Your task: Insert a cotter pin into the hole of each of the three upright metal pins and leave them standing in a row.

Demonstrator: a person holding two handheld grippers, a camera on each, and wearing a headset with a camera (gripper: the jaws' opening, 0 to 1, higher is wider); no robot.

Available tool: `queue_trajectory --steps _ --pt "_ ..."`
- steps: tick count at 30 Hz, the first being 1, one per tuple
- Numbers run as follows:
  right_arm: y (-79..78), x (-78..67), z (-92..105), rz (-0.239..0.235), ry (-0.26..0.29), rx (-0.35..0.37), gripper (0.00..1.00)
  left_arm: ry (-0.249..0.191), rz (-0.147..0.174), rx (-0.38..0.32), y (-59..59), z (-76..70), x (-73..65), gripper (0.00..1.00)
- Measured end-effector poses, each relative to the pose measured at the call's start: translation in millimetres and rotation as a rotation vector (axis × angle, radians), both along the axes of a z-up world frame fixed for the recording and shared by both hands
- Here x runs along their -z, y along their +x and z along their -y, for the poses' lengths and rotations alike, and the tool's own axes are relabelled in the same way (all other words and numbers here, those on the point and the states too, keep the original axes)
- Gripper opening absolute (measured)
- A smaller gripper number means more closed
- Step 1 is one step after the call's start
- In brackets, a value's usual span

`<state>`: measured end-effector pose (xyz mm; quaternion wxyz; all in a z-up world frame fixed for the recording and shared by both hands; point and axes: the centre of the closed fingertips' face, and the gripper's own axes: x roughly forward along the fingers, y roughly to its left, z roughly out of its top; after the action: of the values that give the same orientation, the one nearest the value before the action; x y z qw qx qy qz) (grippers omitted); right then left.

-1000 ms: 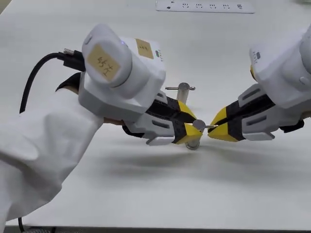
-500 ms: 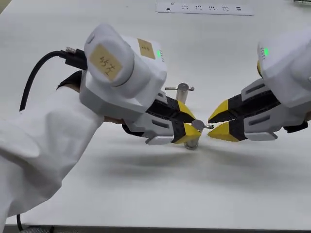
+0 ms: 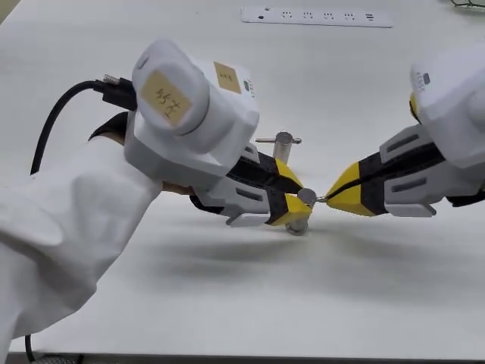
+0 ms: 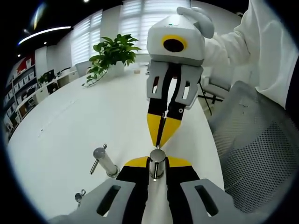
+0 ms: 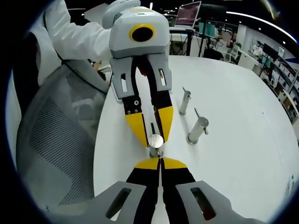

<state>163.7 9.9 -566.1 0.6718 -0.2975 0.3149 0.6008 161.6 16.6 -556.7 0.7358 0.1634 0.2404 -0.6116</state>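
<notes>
Since half a second ago the right gripper (image 3: 332, 196) has brought its jaws together. They were parted then and now sit fully closed, on what I take to be the near end of the cotter pin (image 3: 322, 199). That cotter pin pokes out of the right side of the third metal pin (image 3: 304, 202), which stands upright on the near half of the workbench (image 3: 227, 296). The left gripper (image 3: 297, 208) holds this pin from the left, jaws narrow and clamped on its shaft just under the head. I cannot tell how far the cotter pin has gone through the hole. In the right gripper view a thin sliver shows beyond the head, so I judge it is at least partly through. Farther back stand the second metal pin (image 5: 198, 127) and the first metal pin (image 5: 185, 100), each already pinned across its top. So two are done. The third still needs seating, then releasing so it stands in line with them. A power strip (image 3: 317, 15) lies at the far edge.
</notes>
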Motion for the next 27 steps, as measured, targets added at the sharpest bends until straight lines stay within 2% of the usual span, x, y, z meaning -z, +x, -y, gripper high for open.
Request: queue_trajectory --steps 12,14,16,17,20,23,25,27 --pt "-1.3 0.8 -1.7 0.003 -0.009 -0.011 0.00 -0.002 0.023 0.009 0.9 1.0 -1.2 0.10" --pt "-1.4 0.6 -0.9 0.002 -0.008 -0.010 0.01 -0.017 0.024 0.002 1.1 1.1 -3.4 0.11" --pt "-1.3 0.4 0.7 0.003 -0.009 -0.004 0.04 -0.028 0.037 -0.018 4.0 -1.8 -5.1 0.14" --pt "-1.2 0.3 0.9 0.004 -0.009 -0.002 0.05 -0.029 0.039 -0.028 5.4 -3.8 -5.2 0.20" --pt "-2.8 -1.5 -0.1 0.000 0.002 0.012 0.07 -0.056 0.025 -0.075 7.9 -13.4 -8.5 0.39" --pt "-3.2 -1.6 -0.6 -0.002 0.012 0.022 0.09 -0.118 -0.040 -0.120 4.4 -20.8 -14.6 0.49" --pt "-3.4 -2.0 -1.0 0.001 0.020 0.032 0.11 -0.128 -0.063 -0.147 3.1 -28.8 -14.6 0.54" --pt "-4.4 -2.2 -1.4 -0.002 0.027 0.039 0.13 -0.129 -0.068 -0.165 0.9 -36.5 -13.6 0.59"
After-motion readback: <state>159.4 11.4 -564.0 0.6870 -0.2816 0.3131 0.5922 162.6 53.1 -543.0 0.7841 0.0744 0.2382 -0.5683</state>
